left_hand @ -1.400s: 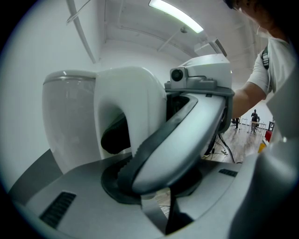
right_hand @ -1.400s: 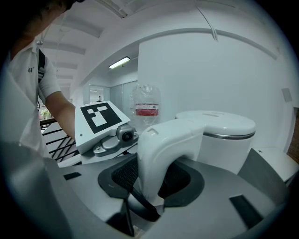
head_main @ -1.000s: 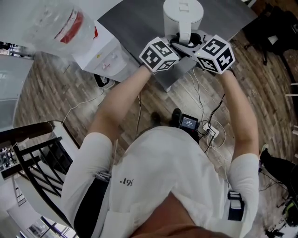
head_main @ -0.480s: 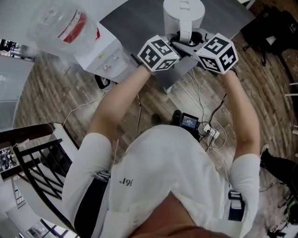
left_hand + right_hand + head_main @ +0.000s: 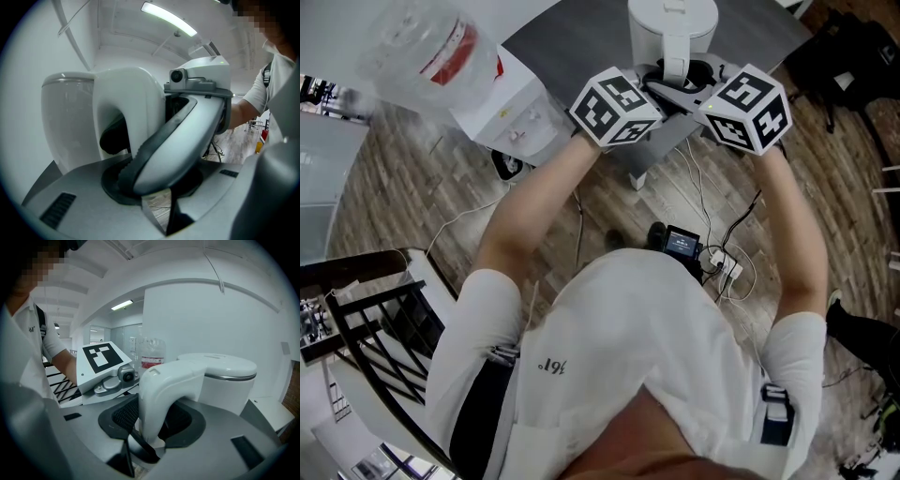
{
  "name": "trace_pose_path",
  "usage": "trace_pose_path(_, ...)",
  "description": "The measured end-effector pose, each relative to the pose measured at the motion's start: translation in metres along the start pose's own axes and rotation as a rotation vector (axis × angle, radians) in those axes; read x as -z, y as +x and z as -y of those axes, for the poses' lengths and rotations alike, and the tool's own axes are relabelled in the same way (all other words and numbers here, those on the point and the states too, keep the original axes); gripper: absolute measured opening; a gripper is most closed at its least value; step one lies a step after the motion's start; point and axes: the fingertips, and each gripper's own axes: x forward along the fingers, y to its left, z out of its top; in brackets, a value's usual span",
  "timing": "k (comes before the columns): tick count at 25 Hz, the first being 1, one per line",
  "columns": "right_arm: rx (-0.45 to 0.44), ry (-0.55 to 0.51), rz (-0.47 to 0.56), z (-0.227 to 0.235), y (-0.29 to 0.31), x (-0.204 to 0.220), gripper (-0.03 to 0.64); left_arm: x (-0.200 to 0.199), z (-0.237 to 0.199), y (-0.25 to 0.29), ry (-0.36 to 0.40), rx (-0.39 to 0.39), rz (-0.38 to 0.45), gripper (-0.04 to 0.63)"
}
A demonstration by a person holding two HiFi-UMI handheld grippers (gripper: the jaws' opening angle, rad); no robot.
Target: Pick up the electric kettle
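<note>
The white electric kettle (image 5: 672,21) is over the grey table (image 5: 572,42) at the top of the head view. Its arched handle (image 5: 673,64) points toward me. My left gripper (image 5: 660,89) closes on the handle from the left and my right gripper (image 5: 690,92) from the right. In the left gripper view the handle (image 5: 119,105) arches between the jaws, with the right gripper's finger (image 5: 187,136) across it. In the right gripper view the handle (image 5: 166,385) stands between the dark pads, kettle body (image 5: 220,380) behind. The kettle's underside is hidden.
A water dispenser (image 5: 511,112) with a clear bottle (image 5: 427,47) stands left of the table. Cables, a power strip (image 5: 724,266) and a small black device (image 5: 680,246) lie on the wood floor below. Black railing (image 5: 375,319) is at lower left, a dark bag (image 5: 853,52) at upper right.
Both grippers have risen together with the kettle handle between them. Their marker cubes look larger and sit farther apart. The kettle lid has come closer to the camera.
</note>
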Motion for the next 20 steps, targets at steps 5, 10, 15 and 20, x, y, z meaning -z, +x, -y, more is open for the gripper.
trace_pose_path(5,-0.011,-0.004,0.014,-0.010,-0.008,-0.015,0.150,-0.012,0.008,-0.012,-0.001,-0.013,-0.006,0.110)
trace_pose_path(10,-0.033,0.004,0.031,-0.025,-0.011,-0.026,0.150,-0.015,0.018,-0.027,-0.008,-0.032,-0.029,0.110)
trace_pose_path(15,-0.043,0.014,0.029,-0.040,-0.008,-0.033,0.150,-0.013,0.026,-0.041,-0.022,-0.032,-0.033,0.110)
trace_pose_path(20,-0.045,0.023,0.028,-0.051,-0.005,-0.035,0.150,-0.009,0.032,-0.051,-0.029,-0.027,-0.035,0.110)
